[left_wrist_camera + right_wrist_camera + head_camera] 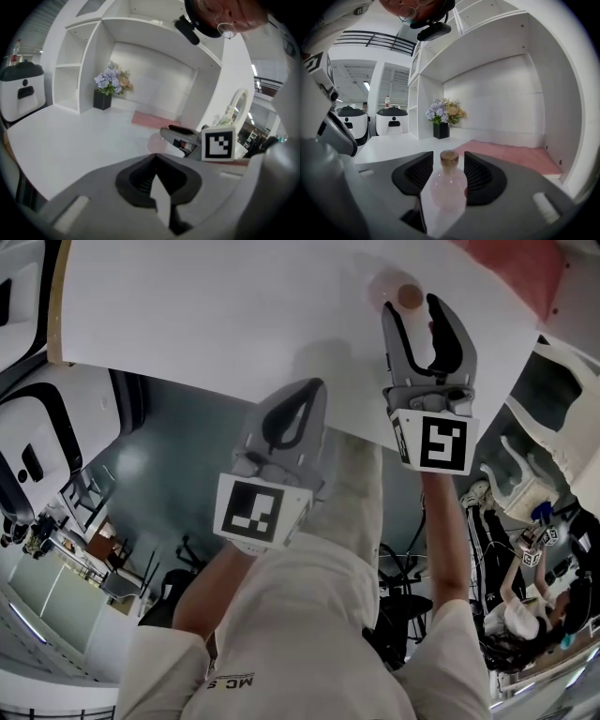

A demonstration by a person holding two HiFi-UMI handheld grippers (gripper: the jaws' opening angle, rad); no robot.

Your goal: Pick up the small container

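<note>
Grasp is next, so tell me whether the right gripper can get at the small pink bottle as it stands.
Probably yes: the right gripper is open with the small pink bottle standing between its jaws, nothing in the way.

White table (187, 315), white alcove shelving (70, 65), flowers (110, 80) in black pot (101, 100), pink mat (150, 119)

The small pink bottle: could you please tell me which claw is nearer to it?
Right. The right claw straddles the bottle, jaws apart on either side; the left claw, shut, is farther back and to its left.
</note>
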